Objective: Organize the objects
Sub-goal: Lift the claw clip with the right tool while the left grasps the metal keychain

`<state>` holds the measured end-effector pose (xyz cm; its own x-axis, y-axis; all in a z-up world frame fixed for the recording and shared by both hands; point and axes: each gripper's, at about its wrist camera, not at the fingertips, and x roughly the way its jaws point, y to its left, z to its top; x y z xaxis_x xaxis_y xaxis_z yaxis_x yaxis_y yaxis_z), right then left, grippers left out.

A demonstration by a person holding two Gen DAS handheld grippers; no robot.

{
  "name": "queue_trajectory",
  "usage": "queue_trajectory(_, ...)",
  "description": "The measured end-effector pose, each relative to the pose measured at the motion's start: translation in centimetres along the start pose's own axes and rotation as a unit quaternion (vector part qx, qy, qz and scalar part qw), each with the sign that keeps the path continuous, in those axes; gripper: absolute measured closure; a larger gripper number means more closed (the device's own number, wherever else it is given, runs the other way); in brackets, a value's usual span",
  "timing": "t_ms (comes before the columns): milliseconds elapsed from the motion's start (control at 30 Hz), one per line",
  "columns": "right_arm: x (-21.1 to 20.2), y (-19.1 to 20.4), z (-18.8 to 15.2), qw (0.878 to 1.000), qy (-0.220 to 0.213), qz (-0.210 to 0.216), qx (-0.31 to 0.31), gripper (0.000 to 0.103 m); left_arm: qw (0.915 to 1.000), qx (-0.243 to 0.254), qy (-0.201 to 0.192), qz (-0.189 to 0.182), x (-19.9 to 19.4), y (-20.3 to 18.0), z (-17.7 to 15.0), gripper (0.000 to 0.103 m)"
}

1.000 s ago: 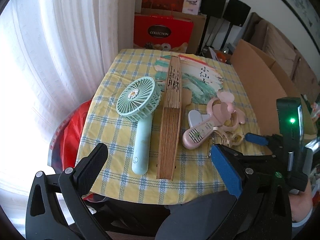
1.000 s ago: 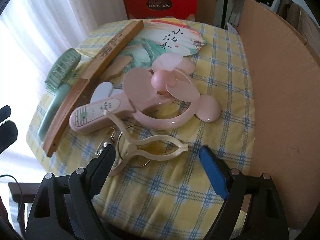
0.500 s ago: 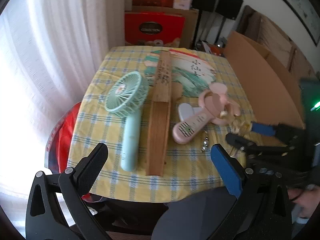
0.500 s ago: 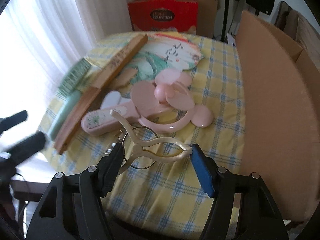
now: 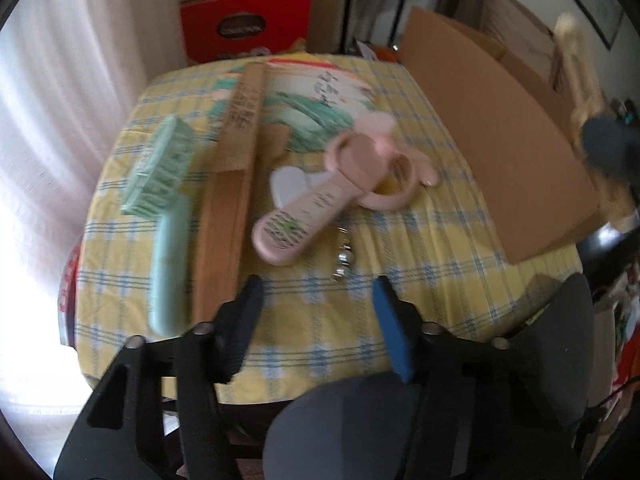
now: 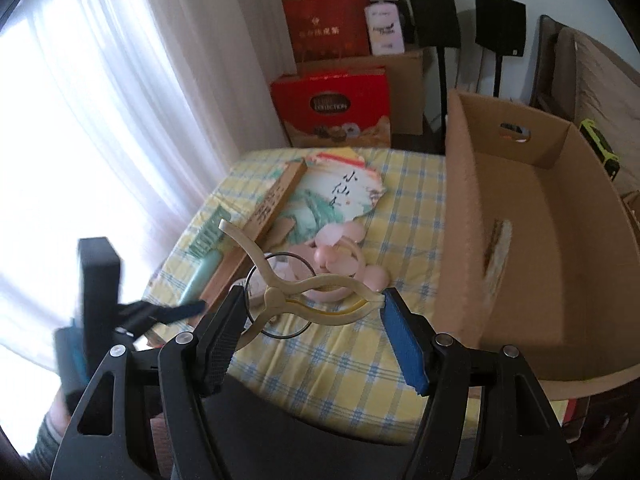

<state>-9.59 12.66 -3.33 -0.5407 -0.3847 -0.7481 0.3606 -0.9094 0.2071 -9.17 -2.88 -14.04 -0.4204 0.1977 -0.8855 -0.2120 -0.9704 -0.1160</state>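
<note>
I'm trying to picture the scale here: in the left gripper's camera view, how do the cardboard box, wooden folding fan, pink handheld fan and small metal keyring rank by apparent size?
1. Cardboard box, largest.
2. Wooden folding fan.
3. Pink handheld fan, near the folding fan in apparent size.
4. Metal keyring, smallest.

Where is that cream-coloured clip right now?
In the right wrist view, the cream clip is held between the right gripper's fingers, lifted above the checked table, left of the cardboard box.

You have two handheld fans ahead of the claws, one green (image 5: 168, 208) and one pink (image 5: 320, 208), one folded wooden fan (image 5: 232, 184), one painted paper fan (image 5: 320, 96), one cream clip (image 6: 304, 292).
</note>
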Motion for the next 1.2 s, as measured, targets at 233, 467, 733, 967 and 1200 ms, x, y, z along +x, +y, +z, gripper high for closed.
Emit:
queue_trajectory(233,-2.1,-0.8,-0.4,1.000,-0.012,0.003,0.005,0.034,0.9996,0.019,0.019,0.009,2.7,-2.0,0.8,0.070)
queue_trajectory(467,-3.0,-2.1,-0.9,1.000,-0.017,0.002,0.014,0.034,0.9994,0.021,0.019,0.021,4.2,-2.5,1.3,0.075)
queue_trajectory(733,-3.8,-2.9,-1.3,1.000,-0.024,0.001,0.019,0.034,0.9998,0.014,-0.002,0.017,3.3,-1.9,1.2,0.102)
queue_trajectory(967,-5.0,-3.8,-1.3,0.999,-0.034,-0.002,0.026,0.034,0.9995,0.026,-0.020,-0.005,1.1,-2.7,1.6,0.102)
queue_trajectory(1200,-6.3,-4.5,-1.4,0.999,-0.044,-0.010,0.030,0.034,0.9993,0.008,-0.028,-0.023,-0.2,-2.1,1.9,0.102)
